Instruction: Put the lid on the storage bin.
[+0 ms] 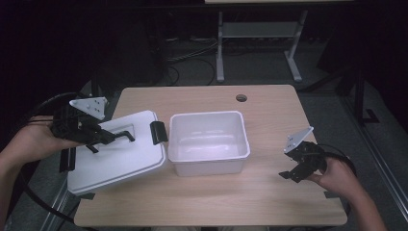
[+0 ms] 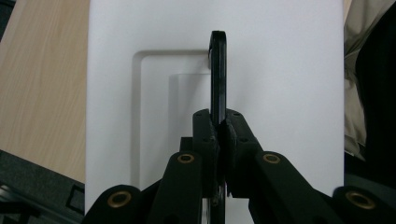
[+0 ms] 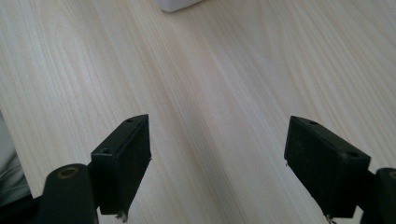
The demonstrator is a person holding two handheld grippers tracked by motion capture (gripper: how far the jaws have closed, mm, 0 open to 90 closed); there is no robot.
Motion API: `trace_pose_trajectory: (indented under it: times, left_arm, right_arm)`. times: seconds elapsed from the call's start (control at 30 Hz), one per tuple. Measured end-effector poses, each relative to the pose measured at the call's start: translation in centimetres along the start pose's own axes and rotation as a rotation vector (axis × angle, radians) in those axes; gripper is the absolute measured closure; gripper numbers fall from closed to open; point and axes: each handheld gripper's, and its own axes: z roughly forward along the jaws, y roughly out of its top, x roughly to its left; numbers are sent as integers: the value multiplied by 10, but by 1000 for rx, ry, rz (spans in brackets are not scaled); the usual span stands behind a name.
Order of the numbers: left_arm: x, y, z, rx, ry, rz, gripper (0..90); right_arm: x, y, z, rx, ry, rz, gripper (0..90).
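Left hand-held gripper (image 2: 218,128): jaws closed on the black handle (image 2: 217,74) of the white lid (image 1: 115,151).
Lid: at the left side of the worktop (image 1: 269,115), tilted, one edge against the white tub (image 1: 209,142).
Tub: open, upright at worktop centre.
Right hand-held gripper (image 3: 218,163): jaws wide apart, holding nothing, over bare wood at the right, well apart from the tub.

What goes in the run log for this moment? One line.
left claw: shut on lid handle | right claw: open over table | tub: uncovered
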Motion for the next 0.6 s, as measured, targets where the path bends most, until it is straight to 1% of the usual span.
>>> trace_pose_trajectory:
  times: [0.3,0.57,0.6]
  left_arm:
    - [2,10,1,-3,-3,14,846]
    - [1,27,2,-4,-4,43,846]
    - [1,29,3,-6,-9,47,846]
  right_arm:
    - [-1,0,0,-1,1,4,221]
    - [0,0,0,5,4,-1,221]
    - [0,-1,-1,5,3,0,221]
